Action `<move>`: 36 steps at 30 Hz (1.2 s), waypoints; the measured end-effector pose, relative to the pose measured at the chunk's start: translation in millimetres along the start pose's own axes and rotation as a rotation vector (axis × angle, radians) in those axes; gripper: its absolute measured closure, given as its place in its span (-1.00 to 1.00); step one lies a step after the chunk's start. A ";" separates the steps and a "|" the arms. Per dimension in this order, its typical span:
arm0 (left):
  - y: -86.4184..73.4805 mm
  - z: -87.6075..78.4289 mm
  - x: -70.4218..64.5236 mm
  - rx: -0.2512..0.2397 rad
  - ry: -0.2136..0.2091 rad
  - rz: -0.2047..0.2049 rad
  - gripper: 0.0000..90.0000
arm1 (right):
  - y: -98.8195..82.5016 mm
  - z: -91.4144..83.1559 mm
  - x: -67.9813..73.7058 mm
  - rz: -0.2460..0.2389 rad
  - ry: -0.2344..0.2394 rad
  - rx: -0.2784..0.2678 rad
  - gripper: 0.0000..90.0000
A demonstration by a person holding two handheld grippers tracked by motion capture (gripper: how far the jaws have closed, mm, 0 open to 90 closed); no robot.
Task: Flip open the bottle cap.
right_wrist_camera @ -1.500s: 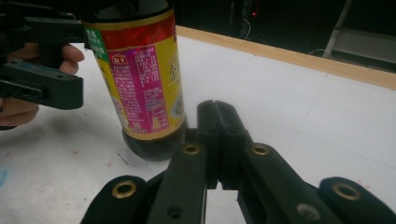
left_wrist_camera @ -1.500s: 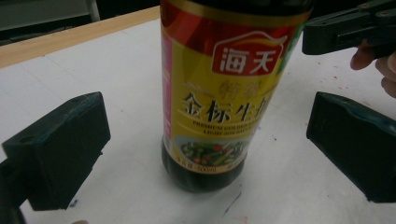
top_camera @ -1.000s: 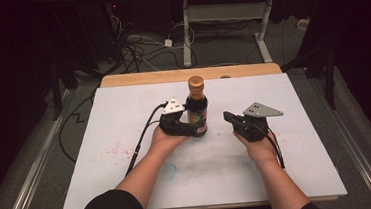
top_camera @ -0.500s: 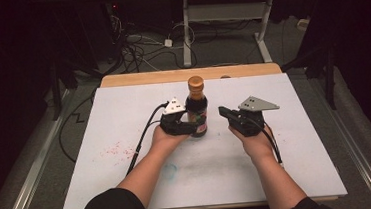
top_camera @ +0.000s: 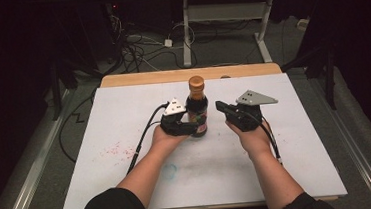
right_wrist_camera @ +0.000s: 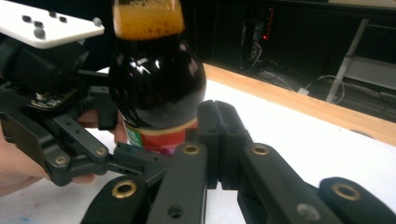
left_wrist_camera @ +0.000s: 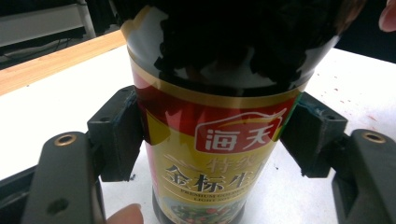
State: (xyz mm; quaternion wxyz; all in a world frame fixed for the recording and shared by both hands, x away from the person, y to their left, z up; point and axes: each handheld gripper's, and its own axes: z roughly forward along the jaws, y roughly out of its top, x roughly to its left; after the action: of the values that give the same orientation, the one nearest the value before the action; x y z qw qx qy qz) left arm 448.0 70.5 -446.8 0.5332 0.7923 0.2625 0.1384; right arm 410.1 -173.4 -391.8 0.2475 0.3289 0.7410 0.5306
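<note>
A dark sauce bottle [top_camera: 197,102] with an orange-brown cap and a red and yellow label stands upright mid-table. My left gripper [top_camera: 195,128] has just been closing and is now shut on its lower body. In the left gripper view both pads [left_wrist_camera: 116,135] press the label of the bottle [left_wrist_camera: 215,93] from either side. My right gripper [top_camera: 222,105] hovers just right of the bottle, shut and holding nothing. In the right gripper view its pads [right_wrist_camera: 208,135] meet, with the bottle [right_wrist_camera: 156,79] close behind them and the left gripper [right_wrist_camera: 70,135] at the left.
The white tabletop [top_camera: 124,119] has a wooden strip [top_camera: 171,76] along its far edge. Red specks [top_camera: 114,150] and a faint blue mark [top_camera: 168,171] lie near my left forearm. Cables [top_camera: 134,53] and desk legs [top_camera: 186,34] stand on the floor beyond.
The left gripper's jaws have closed onto the bottle. My right gripper has risen a little and drifted toward the bottle. The bottle has not moved.
</note>
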 end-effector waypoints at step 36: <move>-2.0 0.3 -2.3 -0.009 0.016 -0.006 -0.38 | 46.3 -2.0 12.4 -0.064 0.025 -0.045 1.00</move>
State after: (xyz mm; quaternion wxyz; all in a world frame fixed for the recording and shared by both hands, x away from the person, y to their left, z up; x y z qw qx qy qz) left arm 445.7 69.5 -448.7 0.5352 0.7878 0.2684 0.1443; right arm 410.9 -155.1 -347.4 0.2624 0.2927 0.7420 0.5431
